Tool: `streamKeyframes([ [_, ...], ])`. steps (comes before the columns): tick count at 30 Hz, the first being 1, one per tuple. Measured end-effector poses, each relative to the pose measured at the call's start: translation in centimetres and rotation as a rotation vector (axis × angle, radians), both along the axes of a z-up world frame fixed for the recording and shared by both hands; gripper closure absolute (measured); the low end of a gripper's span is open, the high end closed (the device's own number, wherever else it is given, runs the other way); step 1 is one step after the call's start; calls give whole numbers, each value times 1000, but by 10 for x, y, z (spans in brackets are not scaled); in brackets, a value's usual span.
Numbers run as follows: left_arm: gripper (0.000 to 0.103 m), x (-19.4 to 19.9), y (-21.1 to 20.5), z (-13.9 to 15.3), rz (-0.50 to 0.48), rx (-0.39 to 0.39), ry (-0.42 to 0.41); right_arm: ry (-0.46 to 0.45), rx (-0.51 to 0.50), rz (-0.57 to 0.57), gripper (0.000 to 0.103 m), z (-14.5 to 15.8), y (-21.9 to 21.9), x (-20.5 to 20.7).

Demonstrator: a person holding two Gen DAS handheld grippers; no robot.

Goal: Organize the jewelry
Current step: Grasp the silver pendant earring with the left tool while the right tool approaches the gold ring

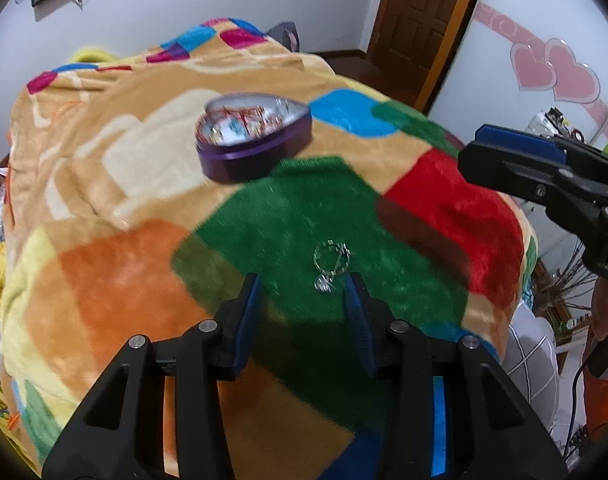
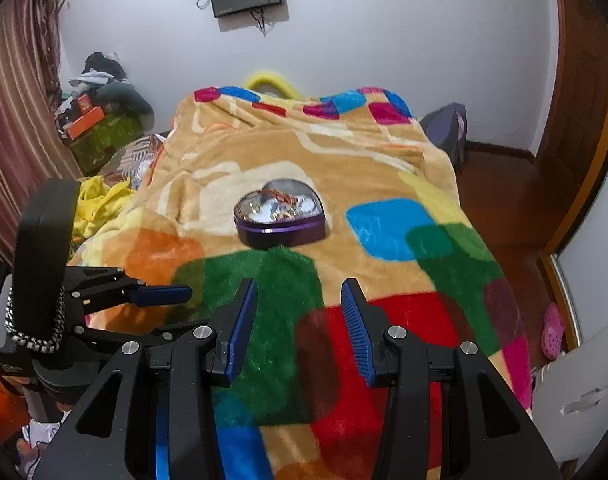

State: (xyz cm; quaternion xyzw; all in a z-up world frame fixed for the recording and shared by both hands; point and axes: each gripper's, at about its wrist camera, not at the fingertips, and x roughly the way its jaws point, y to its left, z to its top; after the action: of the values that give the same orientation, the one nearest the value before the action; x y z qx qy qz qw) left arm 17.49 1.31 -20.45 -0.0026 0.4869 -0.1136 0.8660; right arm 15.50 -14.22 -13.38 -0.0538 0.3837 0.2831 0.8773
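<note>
My left gripper (image 1: 304, 300) hangs over the bed (image 1: 104, 208), jaws wide, with the ring (image 1: 331, 266) lying on the green patch just ahead between them. My right gripper (image 2: 300, 312) waits, jaws wide and empty. Next, I judge: lower, pinch the ring, carry it to the closed box (image 1: 254, 136).

Your left wrist camera hovers close over the blanket (image 1: 104, 184), looking toward the door (image 1: 416, 20) at 1 o'clock, while your right wrist camera sits higher and farther back, facing the far wall, both sharing the heart-shaped box (image 1: 254, 140) at 12 o'clock.
</note>
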Motion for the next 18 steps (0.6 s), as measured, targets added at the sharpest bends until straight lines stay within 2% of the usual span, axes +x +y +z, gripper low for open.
streamKeyframes([
  [2, 72, 1, -3, -6, -13, -6, 19, 11, -4, -3, 63, -5, -2, 0],
  [6, 79, 3, -6, -11, -20, -6, 12, 42, -14, -4, 63, -17, -5, 1],
  [10, 94, 6, -6, -13, -23, -34, 14, 68, -23, 5, 63, -26, -5, 1],
  [18, 94, 1, 4, 6, -5, -69, -38, 86, -39, 36, 63, -35, 6, -2],
])
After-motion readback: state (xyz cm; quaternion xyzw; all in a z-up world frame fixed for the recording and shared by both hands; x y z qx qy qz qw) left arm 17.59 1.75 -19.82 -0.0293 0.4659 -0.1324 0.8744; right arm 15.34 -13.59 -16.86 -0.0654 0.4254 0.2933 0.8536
